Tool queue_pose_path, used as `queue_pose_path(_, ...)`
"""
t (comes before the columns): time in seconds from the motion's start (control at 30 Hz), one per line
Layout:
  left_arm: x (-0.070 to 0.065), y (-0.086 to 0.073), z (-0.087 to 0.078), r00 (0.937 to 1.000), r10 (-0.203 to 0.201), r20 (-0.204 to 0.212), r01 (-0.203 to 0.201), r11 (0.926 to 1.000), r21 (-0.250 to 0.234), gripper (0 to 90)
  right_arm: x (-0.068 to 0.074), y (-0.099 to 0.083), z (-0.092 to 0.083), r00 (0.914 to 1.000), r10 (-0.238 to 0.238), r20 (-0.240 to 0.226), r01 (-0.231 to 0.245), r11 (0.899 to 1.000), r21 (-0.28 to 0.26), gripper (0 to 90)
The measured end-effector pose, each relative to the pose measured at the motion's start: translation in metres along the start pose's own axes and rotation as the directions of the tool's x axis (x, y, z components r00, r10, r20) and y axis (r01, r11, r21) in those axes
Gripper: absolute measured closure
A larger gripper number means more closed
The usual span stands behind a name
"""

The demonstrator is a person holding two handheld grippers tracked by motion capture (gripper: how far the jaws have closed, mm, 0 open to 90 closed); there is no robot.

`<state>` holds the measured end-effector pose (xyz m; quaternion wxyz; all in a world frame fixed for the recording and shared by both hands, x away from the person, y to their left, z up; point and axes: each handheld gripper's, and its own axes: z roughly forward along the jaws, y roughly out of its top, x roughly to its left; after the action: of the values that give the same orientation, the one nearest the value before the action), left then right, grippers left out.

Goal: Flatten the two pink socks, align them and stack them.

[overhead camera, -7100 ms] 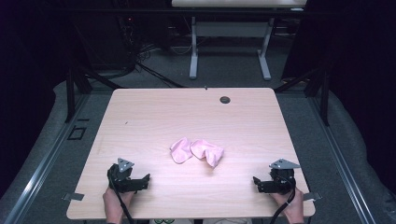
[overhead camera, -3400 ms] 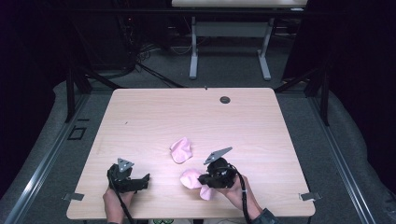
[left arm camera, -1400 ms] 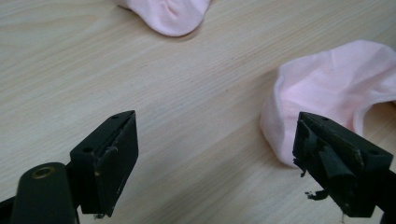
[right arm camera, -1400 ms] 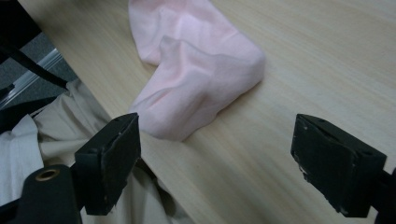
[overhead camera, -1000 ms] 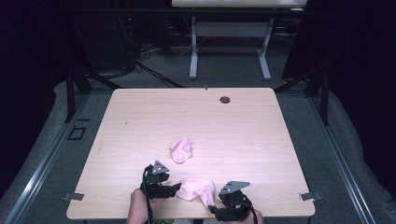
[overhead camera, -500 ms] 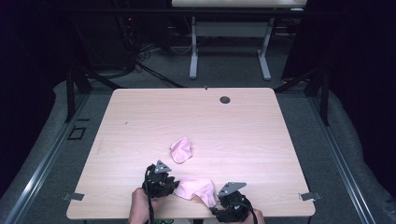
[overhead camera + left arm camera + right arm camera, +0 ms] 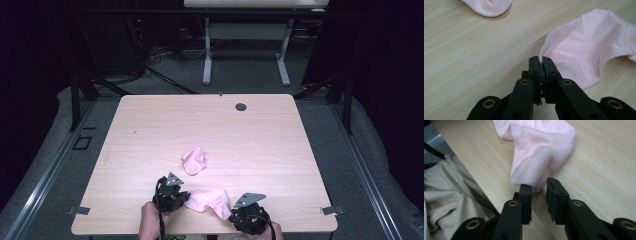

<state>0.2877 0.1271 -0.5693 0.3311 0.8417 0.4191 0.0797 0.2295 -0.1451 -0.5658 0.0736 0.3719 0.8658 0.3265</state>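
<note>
Two pink socks on a pale wooden surface (image 7: 260, 145), one left loose toward the middle, the other drawn close to the near edge and caught at both ends. At the left of the high view, the left tool (image 7: 181, 199) clenched tight on a thin edge of the near sock (image 7: 207, 201), jaws pressed together with only a sliver of fabric between them in the left gripper view. At the right, the right tool (image 7: 239, 216), jaws just now closing, nipping the same sock's rounded opposite end at the very tips, with bare wood visible in the gap behind the pinch. Looks a shallow hold, judging from the right gripper view. Between the two tools, the near sock slack and rumpled, its long axis roughly along the front edge and slanting a little, with the right end closer to the person. Beyond it, well apart and untouched, the far sock (image 7: 194, 161), crumpled, lying almost straight ahead of the left tool and off to the left of the right one, so nearer the left hand (image 7: 150, 221). Probably a spreading or pairing job, with any coming pull bound to run along that left-to-right axis, and any carry toward the far sock bound to go forward, away from the front edge. At the back of the surface, a dark round grommet (image 7: 241, 106).
</note>
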Motion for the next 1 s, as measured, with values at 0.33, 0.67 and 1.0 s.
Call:
queue_pose_path(0.33,-0.001,0.001,0.000,0.9995,-0.006,0.030,0.006,1.0000,0.007,88.6,-0.014,-0.001,-0.005,0.9987,0.032,0.040,-0.030,0.998,-0.049,87.0)
queue_pose_path(0.67,-0.020,0.022,-0.012,0.9869,0.024,0.159,-0.024,0.9997,-0.001,88.9,-0.026,0.006,-0.044,0.9666,-0.068,0.247,0.084,0.995,-0.057,87.4)
queue_pose_path(1.0,-0.012,0.010,-0.005,0.9831,-0.039,0.179,0.030,0.9981,0.054,88.9,-0.028,-0.004,-0.034,0.9485,-0.183,0.259,0.176,0.983,0.048,87.4)
